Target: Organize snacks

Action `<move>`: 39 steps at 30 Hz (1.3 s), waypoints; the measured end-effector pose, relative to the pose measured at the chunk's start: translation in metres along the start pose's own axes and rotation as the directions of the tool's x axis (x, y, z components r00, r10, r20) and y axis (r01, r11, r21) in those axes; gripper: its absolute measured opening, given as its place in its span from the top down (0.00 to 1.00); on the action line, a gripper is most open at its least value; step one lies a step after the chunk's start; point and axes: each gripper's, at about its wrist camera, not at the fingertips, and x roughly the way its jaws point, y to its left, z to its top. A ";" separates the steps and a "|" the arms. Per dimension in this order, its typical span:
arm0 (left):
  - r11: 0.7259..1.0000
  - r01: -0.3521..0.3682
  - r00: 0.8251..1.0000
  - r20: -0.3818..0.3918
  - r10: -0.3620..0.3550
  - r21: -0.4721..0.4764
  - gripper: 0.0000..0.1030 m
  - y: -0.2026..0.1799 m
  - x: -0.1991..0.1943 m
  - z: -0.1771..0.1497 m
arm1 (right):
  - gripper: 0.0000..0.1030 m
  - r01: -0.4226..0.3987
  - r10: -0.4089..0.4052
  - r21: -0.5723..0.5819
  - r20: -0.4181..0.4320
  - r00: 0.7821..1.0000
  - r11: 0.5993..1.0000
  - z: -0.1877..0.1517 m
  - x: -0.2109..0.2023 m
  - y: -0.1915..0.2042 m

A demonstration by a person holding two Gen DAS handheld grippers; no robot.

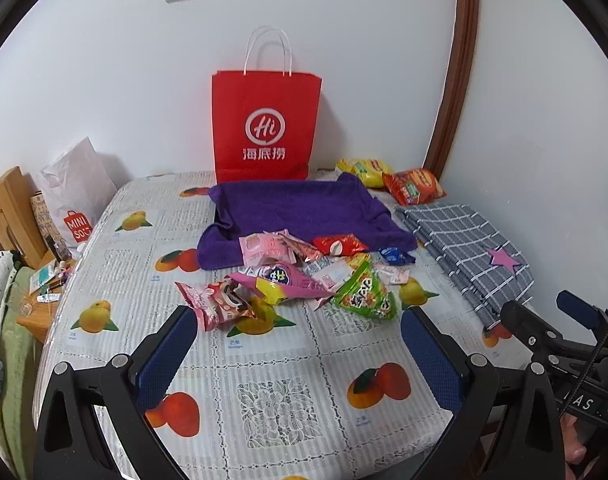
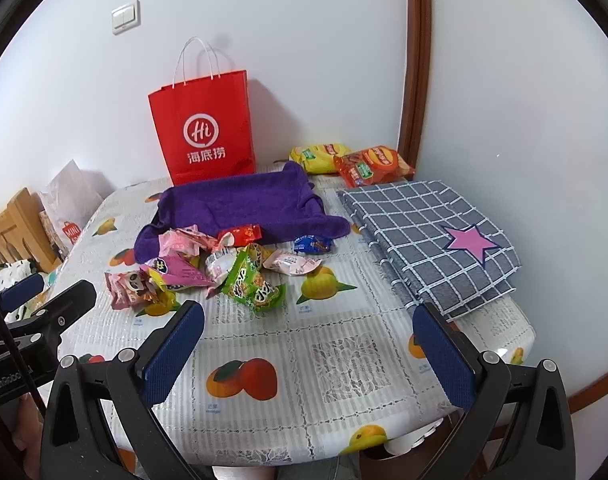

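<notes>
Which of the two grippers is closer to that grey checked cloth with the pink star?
Right. The right gripper hovers with one finger just short of the grey cloth's near corner; the left gripper is further left, facing the snack pile.

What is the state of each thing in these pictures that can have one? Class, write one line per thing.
Left gripper: jaws open, empty, above the table.
Right gripper: jaws open, empty.
Red bag: upright against the wall, handles up.
Purple towel: spread out, edges rumpled.
Checked cloth: folded, lying flat.
Snack pile: loose, unsorted, partly on the towel.
Yellow packet: lying at the back.
Orange packet: lying partly over the yellow one.
</notes>
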 end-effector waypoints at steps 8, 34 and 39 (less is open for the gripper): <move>0.999 -0.044 0.996 -0.074 0.043 -0.004 0.01 0.021 0.048 -0.012 | 0.00 0.023 -0.022 0.011 -0.086 0.996 1.000 -0.012 0.052 -0.011; 0.985 -0.045 0.980 -0.199 0.012 -0.165 0.04 0.107 0.137 -0.012 | 0.18 -0.028 0.038 0.049 -0.213 0.976 0.998 0.050 0.229 -0.024; 0.983 -0.041 0.980 -0.201 0.004 -0.179 0.04 0.110 0.145 -0.009 | 0.18 -0.011 0.018 0.028 -0.253 0.967 1.000 0.057 0.268 -0.018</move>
